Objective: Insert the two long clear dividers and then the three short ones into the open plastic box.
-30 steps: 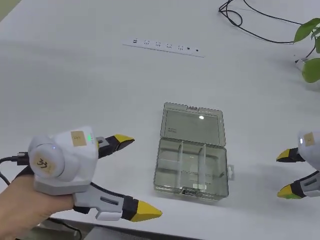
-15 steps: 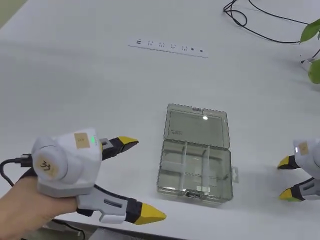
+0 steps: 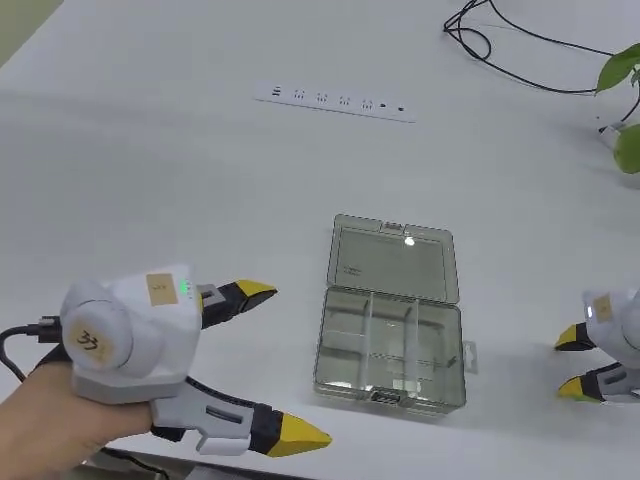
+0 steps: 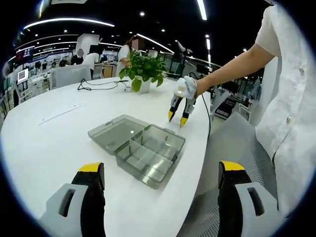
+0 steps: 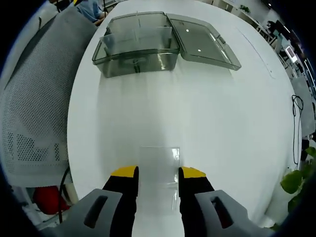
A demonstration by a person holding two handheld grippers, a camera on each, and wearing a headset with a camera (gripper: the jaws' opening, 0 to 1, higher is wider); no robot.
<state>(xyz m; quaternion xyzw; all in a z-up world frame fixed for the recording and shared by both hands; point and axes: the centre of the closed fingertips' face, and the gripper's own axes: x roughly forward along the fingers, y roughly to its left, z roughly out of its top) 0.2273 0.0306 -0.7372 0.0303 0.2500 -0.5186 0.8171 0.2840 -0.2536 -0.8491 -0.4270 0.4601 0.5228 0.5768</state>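
Sitting open by the near edge of the white worktop (image 3: 150, 180), the plastic box (image 3: 345, 385) has its lid (image 3: 393, 258) laid flat on the far side. Clear dividers (image 3: 371, 325) stand inside it, splitting the tray into compartments. To its right the right gripper (image 3: 577, 364) hangs low over the worktop, jaws partly apart. In the right gripper view a clear flat piece (image 5: 159, 157) lies on the worktop between them (whether the jaws actually touch it I cannot tell). Left of the box, well apart from it, a hand (image 3: 40, 420) holds the left gripper (image 3: 278, 363) with its jaws spread wide. A power strip (image 3: 335, 102) lies far off, with a black cable (image 3: 500, 50) and a plant (image 3: 625, 110) at the far right.
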